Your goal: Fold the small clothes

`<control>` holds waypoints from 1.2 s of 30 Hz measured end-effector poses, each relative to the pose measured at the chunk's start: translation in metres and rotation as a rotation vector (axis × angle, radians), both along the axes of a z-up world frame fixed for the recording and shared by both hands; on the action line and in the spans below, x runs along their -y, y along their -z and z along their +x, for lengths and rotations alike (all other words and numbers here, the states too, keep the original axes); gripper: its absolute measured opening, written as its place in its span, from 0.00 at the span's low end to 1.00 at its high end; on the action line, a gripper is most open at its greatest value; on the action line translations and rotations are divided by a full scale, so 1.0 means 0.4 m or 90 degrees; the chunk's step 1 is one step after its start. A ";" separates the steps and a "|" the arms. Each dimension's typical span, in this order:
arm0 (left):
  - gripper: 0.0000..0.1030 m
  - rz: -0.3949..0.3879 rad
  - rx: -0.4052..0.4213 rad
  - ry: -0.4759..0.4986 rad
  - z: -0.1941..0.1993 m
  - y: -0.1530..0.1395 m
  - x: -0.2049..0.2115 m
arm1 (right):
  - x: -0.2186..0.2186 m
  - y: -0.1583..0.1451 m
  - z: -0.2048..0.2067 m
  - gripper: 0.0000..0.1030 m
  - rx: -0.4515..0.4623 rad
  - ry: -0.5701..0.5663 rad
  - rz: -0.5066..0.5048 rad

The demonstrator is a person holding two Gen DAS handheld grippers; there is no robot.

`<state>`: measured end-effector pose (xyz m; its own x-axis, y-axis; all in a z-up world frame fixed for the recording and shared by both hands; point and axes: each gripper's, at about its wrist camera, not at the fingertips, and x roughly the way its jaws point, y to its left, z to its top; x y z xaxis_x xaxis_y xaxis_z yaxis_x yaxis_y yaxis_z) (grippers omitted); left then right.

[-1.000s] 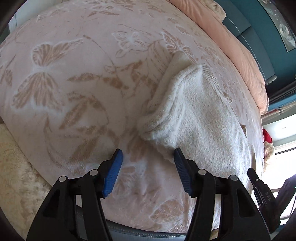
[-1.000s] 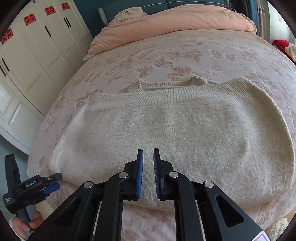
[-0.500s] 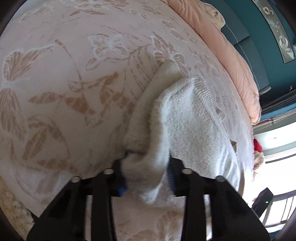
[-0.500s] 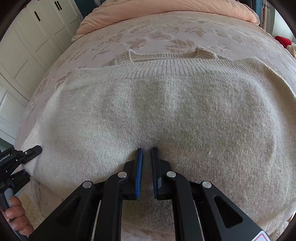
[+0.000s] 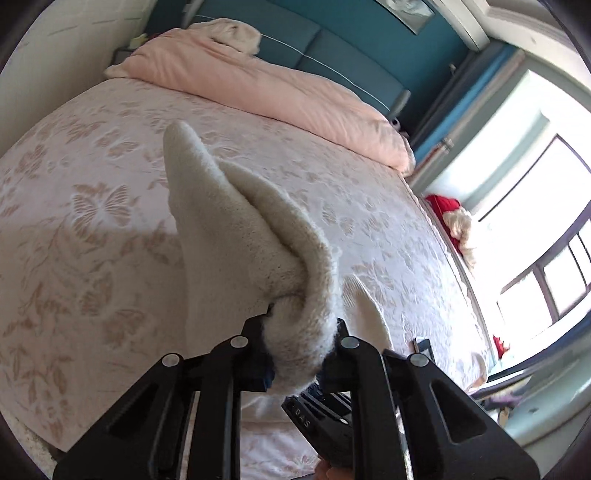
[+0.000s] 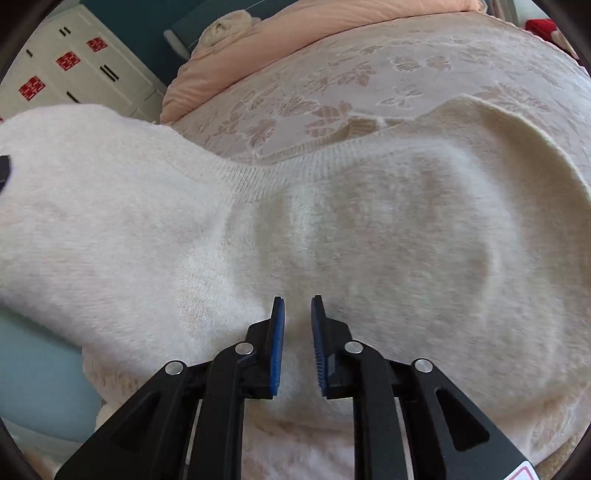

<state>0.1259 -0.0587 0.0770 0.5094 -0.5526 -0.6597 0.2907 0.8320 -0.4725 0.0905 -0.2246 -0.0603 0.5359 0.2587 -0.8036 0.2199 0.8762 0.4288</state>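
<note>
Left wrist view: the left gripper (image 5: 301,360) is clamped on a bunched edge of the cream sweater (image 5: 236,236), and the knit rises off the bedspread (image 5: 74,229) ahead of the fingers in a peaked flap, presumably so that side can be carried over the rest of the garment for a fold. Just below these fingers part of the other tool shows. In the right wrist view, the right gripper (image 6: 297,345) holds nothing: its blue pads (image 6: 277,345) stand a narrow gap apart, tips down on or just above the middle of the sweater (image 6: 388,240), likely to pin the body flat and mark the fold line while the other side is lifted. To its left the raised portion swells up bright and close; to its right and ahead the knit lies spread on the bedspread (image 6: 332,85). Beyond, a pink duvet (image 6: 332,18) sits at the head of the bed.
</note>
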 end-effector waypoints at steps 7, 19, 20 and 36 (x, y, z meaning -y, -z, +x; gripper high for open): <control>0.22 0.128 -0.048 0.097 -0.053 0.181 0.232 | 0.163 -0.042 -0.143 0.25 -0.081 0.047 -0.203; 0.61 0.230 -0.016 0.108 -0.167 0.234 0.101 | 0.202 -0.016 -0.172 0.40 -0.114 0.033 -0.222; 0.61 0.238 -0.033 0.100 -0.169 0.257 0.084 | 0.195 -0.018 -0.168 0.40 -0.117 0.031 -0.225; 0.48 0.164 -0.141 -0.004 -0.109 0.365 -0.043 | 0.197 -0.086 -0.031 0.69 -0.051 0.062 0.172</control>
<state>0.0823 -0.0413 -0.0691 0.3403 -0.3509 -0.8724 0.1987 0.9337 -0.2980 0.0782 -0.3032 -0.0259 0.5068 0.4194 -0.7532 0.3396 0.7059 0.6215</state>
